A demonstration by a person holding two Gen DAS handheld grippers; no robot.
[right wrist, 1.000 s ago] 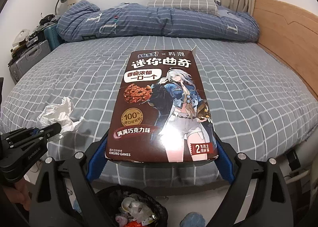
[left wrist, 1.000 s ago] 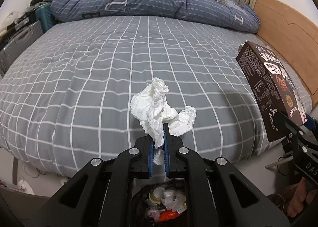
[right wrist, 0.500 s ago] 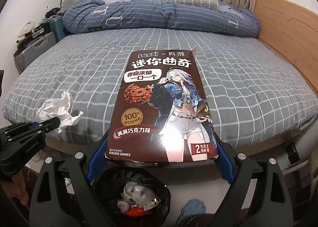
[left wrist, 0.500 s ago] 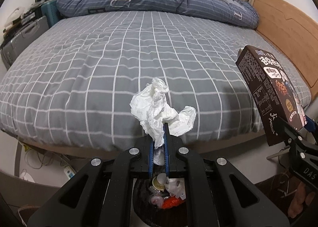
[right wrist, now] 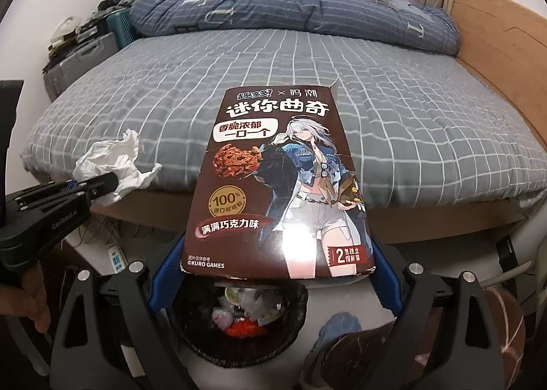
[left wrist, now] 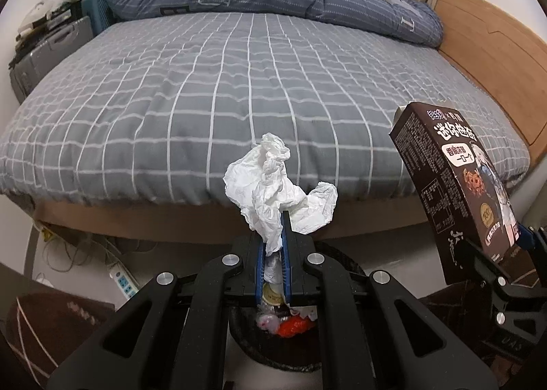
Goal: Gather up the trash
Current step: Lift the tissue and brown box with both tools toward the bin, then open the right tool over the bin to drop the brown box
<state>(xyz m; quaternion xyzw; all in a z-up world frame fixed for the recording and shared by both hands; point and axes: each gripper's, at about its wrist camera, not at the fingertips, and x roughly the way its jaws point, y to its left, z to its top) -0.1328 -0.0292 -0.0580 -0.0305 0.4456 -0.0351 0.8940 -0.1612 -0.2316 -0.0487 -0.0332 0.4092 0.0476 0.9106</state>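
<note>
As both have drawn back from the bed, left tool [left wrist: 273,239] pinching tissue [left wrist: 277,188], right tool [right wrist: 273,273] clamping cookie box [right wrist: 277,185], bin [right wrist: 239,318] now below.

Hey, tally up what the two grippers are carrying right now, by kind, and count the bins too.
Crumpled tissue: 1, in the left gripper
Cookie box: 1, in the right gripper
Trash bin: 1
Total: 3

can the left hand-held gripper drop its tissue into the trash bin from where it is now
Probably yes. The left hand-held gripper, shut on the crumpled tissue, sits right above the open trash bin, with nothing between them. The cookie box is off to the right.
</note>
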